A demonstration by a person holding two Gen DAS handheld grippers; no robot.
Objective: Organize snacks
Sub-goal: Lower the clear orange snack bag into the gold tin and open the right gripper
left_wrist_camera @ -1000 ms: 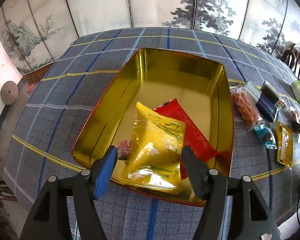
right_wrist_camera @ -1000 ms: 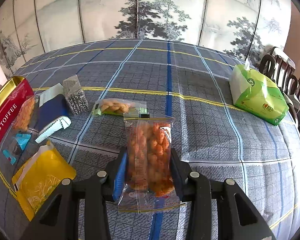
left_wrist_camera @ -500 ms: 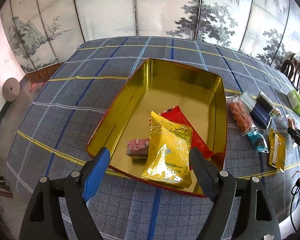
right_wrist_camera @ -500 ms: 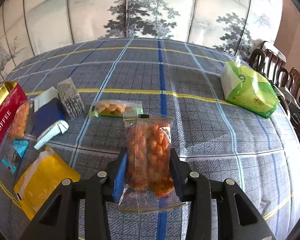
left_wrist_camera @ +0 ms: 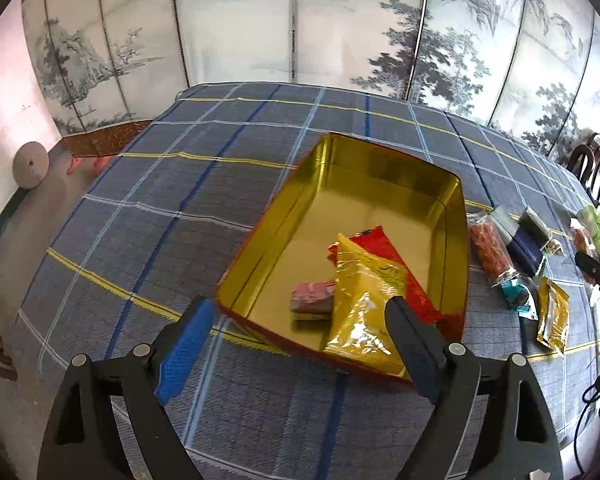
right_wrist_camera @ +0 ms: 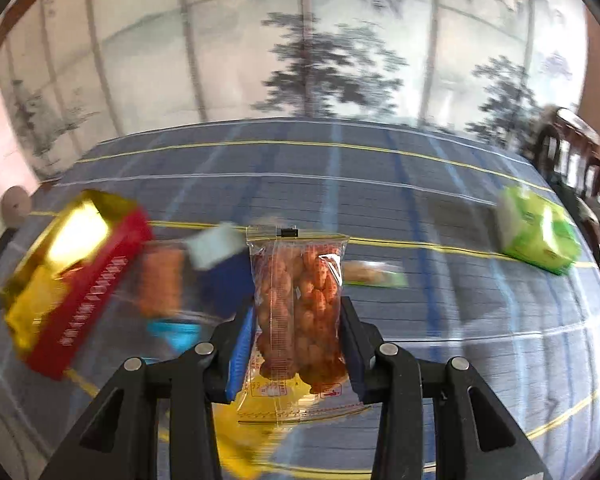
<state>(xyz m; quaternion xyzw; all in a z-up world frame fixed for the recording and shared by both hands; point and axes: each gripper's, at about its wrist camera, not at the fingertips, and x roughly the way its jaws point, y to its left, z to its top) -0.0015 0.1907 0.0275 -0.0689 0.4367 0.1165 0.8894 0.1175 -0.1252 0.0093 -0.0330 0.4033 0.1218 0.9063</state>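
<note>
A gold-lined red tin (left_wrist_camera: 364,172) sits on the checked tablecloth. In it lie a yellow snack bag (left_wrist_camera: 364,312), a red packet (left_wrist_camera: 384,248) and a small pink packet (left_wrist_camera: 312,300). My left gripper (left_wrist_camera: 296,344) is open and empty, just in front of the tin's near rim. My right gripper (right_wrist_camera: 298,328) is shut on a clear bag of orange snacks (right_wrist_camera: 300,300) and holds it above the table. The tin (right_wrist_camera: 100,280) shows blurred at the left of the right wrist view.
Loose snacks lie right of the tin: an orange bag (left_wrist_camera: 490,248), a dark blue pack (left_wrist_camera: 526,240), a teal packet (left_wrist_camera: 518,296), a small yellow bag (left_wrist_camera: 554,316). A green tissue pack (right_wrist_camera: 540,232) sits far right. Chairs (left_wrist_camera: 596,168) stand at the table's right edge.
My left gripper has let go of the yellow bag, opened wide and drawn back from the tin. My right gripper has lifted the orange snack bag and swung left towards the tin.
</note>
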